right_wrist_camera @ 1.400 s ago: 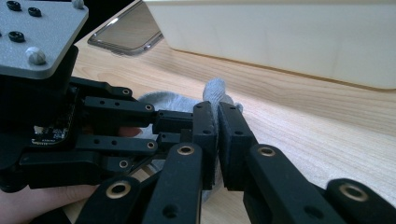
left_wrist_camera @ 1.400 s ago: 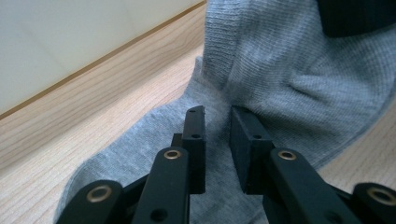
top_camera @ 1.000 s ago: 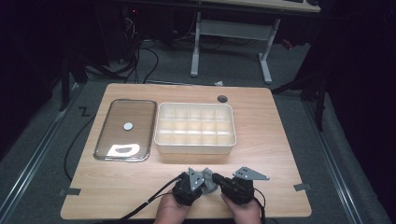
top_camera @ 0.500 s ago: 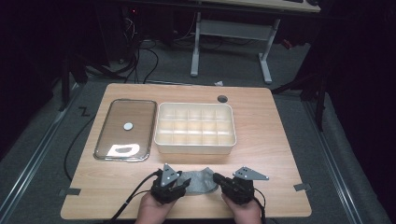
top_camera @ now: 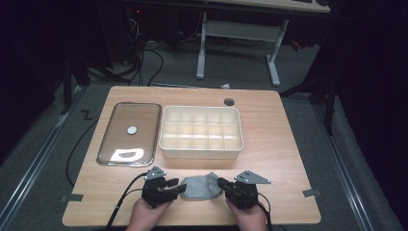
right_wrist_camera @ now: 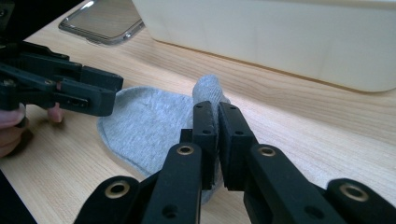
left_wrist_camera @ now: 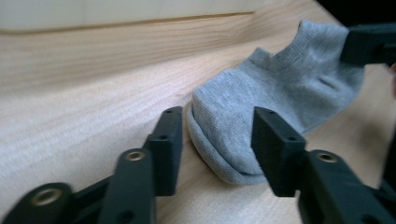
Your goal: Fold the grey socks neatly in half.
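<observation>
High view: grey sock (top_camera: 199, 186) lying at the table's (top_camera: 288, 159) near edge, between both grippers. Left gripper view: left gripper (left_wrist_camera: 215, 135) jaws just been closing, straddling sock's toe, not pinching. Right gripper view: right gripper (right_wrist_camera: 216, 122) clamping the cuff.

Lab: dark room, cables (top_camera: 144, 62) on floor, desk frame (top_camera: 238, 36) behind.

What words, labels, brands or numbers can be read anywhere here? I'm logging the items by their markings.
None can be read: the grey sock, the cream divided box, the clear lid with its round white spot, the wooden table and both black grippers bear no legible print.
</observation>
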Tool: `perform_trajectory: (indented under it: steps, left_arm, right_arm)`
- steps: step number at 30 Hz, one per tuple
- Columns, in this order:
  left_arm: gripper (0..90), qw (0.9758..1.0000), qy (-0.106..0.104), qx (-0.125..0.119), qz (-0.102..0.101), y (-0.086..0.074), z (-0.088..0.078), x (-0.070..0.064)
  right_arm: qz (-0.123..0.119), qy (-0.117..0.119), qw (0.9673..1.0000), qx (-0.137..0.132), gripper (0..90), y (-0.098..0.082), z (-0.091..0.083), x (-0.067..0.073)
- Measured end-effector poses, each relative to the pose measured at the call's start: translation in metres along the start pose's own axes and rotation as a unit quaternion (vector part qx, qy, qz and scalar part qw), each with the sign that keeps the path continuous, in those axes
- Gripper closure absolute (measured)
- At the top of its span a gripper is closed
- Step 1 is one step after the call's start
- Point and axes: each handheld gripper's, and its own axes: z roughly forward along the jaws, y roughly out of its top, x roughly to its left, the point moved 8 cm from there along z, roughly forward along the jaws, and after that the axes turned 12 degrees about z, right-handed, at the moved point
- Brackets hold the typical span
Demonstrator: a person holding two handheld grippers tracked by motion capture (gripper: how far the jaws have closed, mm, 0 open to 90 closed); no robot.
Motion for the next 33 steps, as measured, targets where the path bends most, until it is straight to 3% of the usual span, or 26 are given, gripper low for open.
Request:
perform_trajectory:
  steps: [4,13,21,33]
  left_arm:
    - [66.3,0.9997,-0.013,0.004,-0.019,-0.005,0.000,0.002]
    - [78.6,0.9999,-0.010,-0.001,-0.007,-0.005,0.000,-0.001]
    - [79.6,0.9999,-0.012,0.000,0.010,-0.005,0.005,-0.010]
    - [79.6,0.9996,-0.007,0.003,0.029,-0.006,0.006,-0.015]
  right_arm:
    - [-0.011,-0.010,0.9999,0.003,86.6,0.002,-0.001,0.002]
    - [-0.031,-0.026,0.9992,0.001,86.5,0.009,0.002,0.010]
    - [-0.052,-0.031,0.9982,0.004,86.3,0.013,0.010,0.024]
    - [-0.074,-0.002,0.9968,0.030,86.0,0.003,0.045,0.055]
